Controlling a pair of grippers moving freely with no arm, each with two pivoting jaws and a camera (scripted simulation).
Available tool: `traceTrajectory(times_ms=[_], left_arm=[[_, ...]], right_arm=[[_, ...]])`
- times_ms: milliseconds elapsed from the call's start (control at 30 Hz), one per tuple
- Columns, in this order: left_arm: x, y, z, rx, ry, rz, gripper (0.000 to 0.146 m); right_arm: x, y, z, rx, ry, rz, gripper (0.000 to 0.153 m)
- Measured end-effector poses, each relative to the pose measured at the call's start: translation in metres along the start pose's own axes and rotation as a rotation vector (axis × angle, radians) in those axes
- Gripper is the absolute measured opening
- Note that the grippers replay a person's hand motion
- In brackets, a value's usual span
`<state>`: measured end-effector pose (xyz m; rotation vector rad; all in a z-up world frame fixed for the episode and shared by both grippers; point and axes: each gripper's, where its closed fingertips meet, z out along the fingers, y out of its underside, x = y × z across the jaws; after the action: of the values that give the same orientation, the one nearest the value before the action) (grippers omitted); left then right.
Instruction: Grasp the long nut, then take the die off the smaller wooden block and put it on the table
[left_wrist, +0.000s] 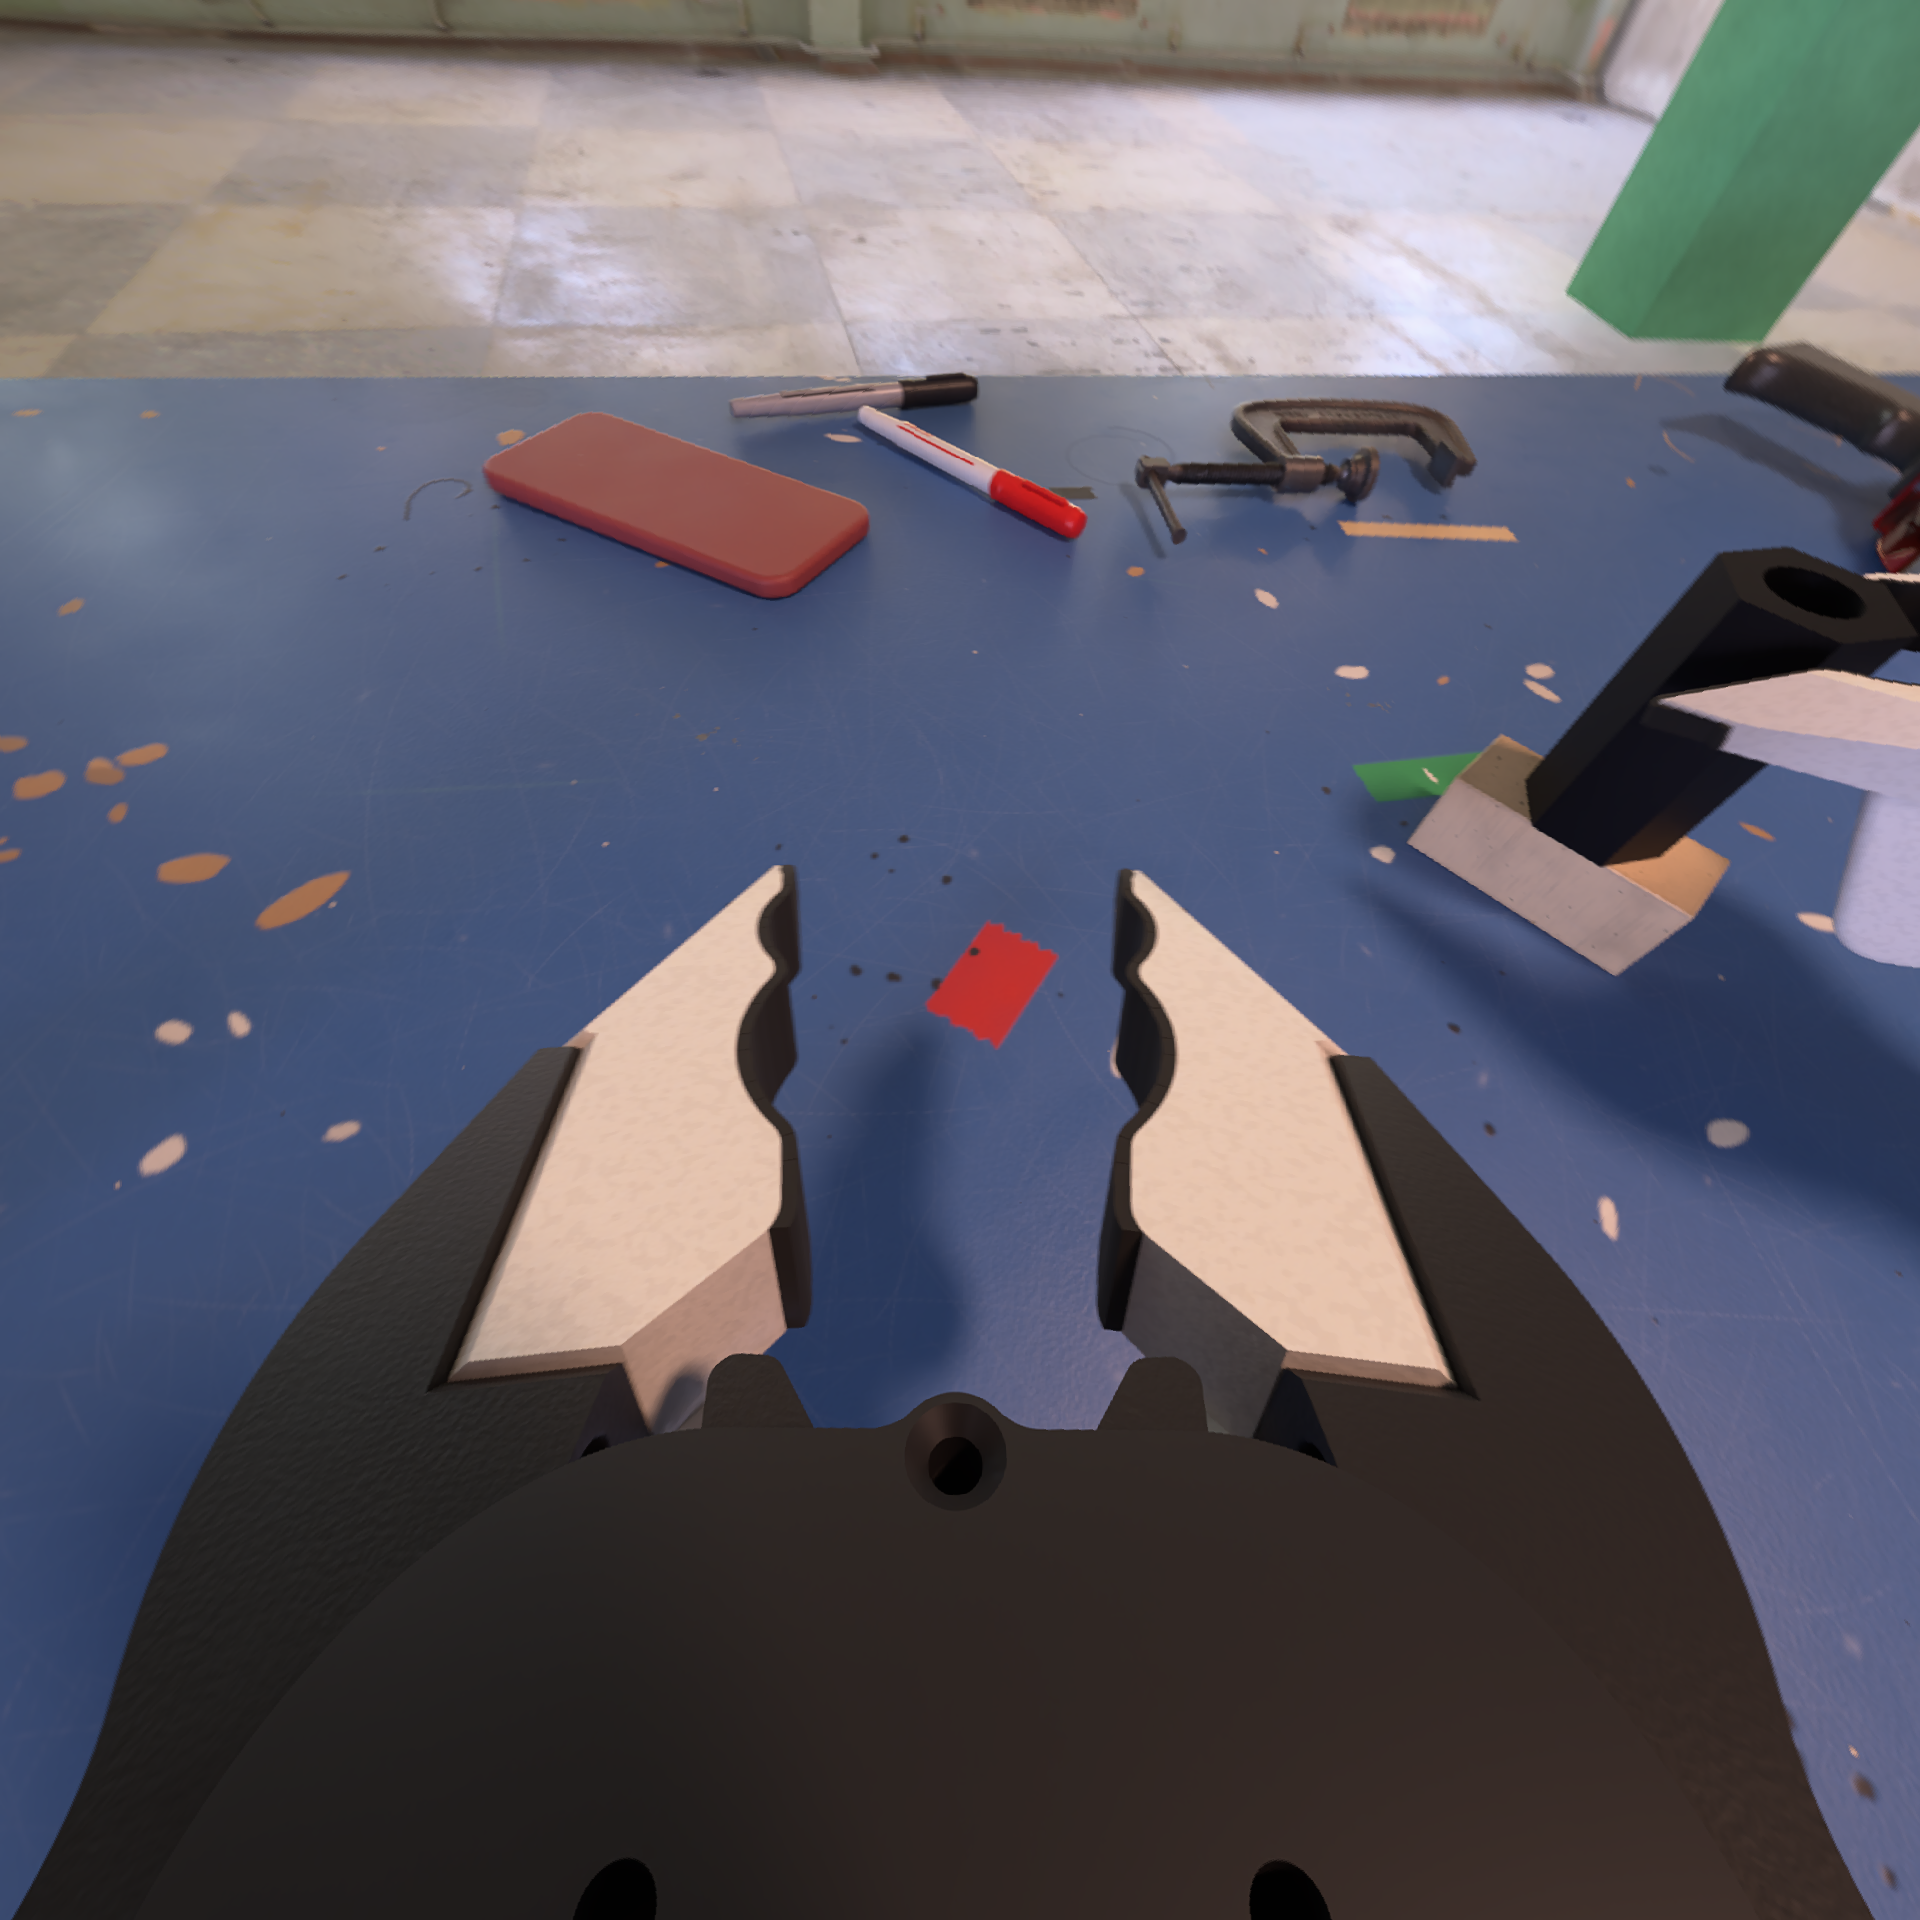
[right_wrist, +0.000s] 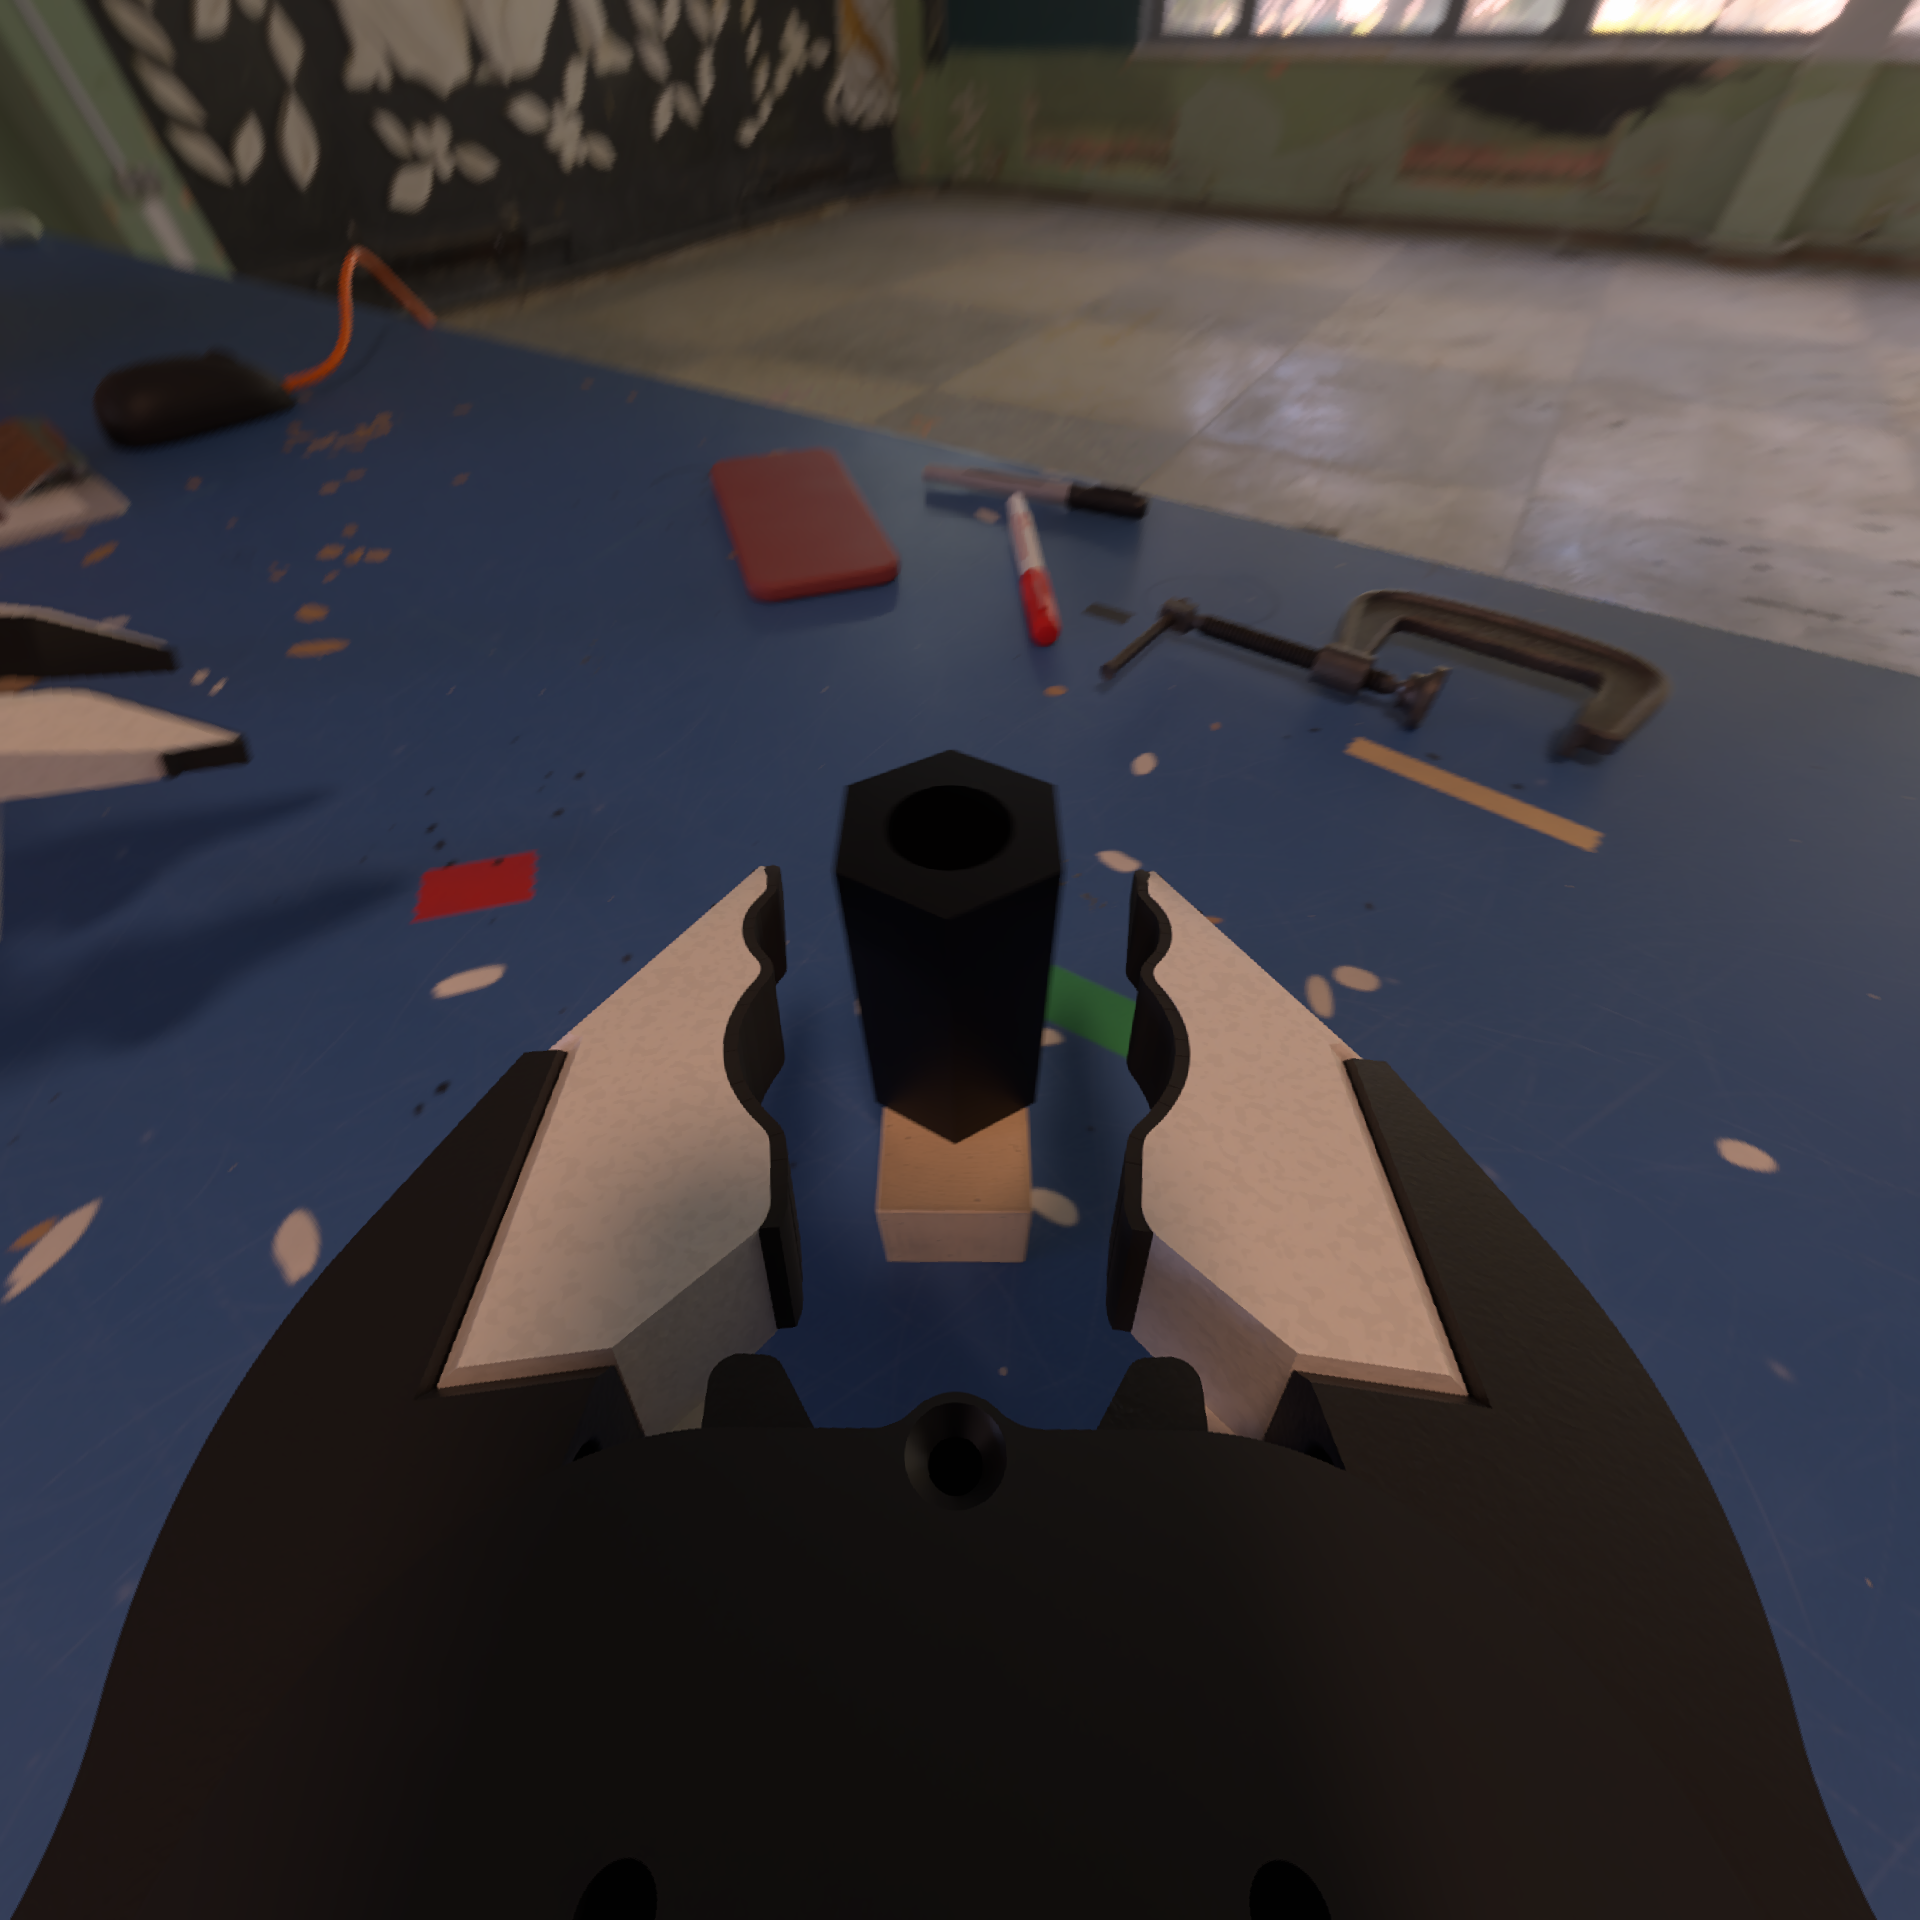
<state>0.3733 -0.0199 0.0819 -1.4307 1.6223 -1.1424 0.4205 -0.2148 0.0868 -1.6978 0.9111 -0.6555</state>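
The long nut (right_wrist: 951, 966), black and hexagonal, stands upright on a small wooden block (right_wrist: 954, 1216) on the blue table (right_wrist: 1558, 1091). My right gripper (right_wrist: 956, 876) is open, with one finger on each side of the nut and a gap on both sides. In the left wrist view the nut (left_wrist: 1704, 707) and block (left_wrist: 1527, 883) are at the right edge, with a right gripper finger (left_wrist: 1808, 722) beside the nut. My left gripper (left_wrist: 956, 878) is open and empty above bare table. No die shows in either view.
A red flat slab (left_wrist: 675, 504), two markers (left_wrist: 971, 483), and a C-clamp (left_wrist: 1320, 457) lie near the table's far edge. A green block (left_wrist: 1766, 166) hangs at the top right. A red tape patch (left_wrist: 992, 982) lies between my left fingers. A black mouse (right_wrist: 187, 395) is at the far left.
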Motion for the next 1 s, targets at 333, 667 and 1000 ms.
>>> traceTrajectory(times_ms=[333,667,1000], left_arm=[[0.002,0.005,-0.004,0.050,-0.060,0.058,0.079],[0.005,0.006,-0.009,-0.025,-0.049,0.063,0.077],[-0.119,-0.045,-0.128,-0.568,-0.173,0.304,0.070]], right_arm=[[0.010,-0.004,-0.001,0.064,0.066,-0.029,0.076],[0.007,-0.003,0.000,0.055,0.056,-0.053,0.069],[0.004,-0.002,0.000,0.052,0.047,-0.071,0.063]])
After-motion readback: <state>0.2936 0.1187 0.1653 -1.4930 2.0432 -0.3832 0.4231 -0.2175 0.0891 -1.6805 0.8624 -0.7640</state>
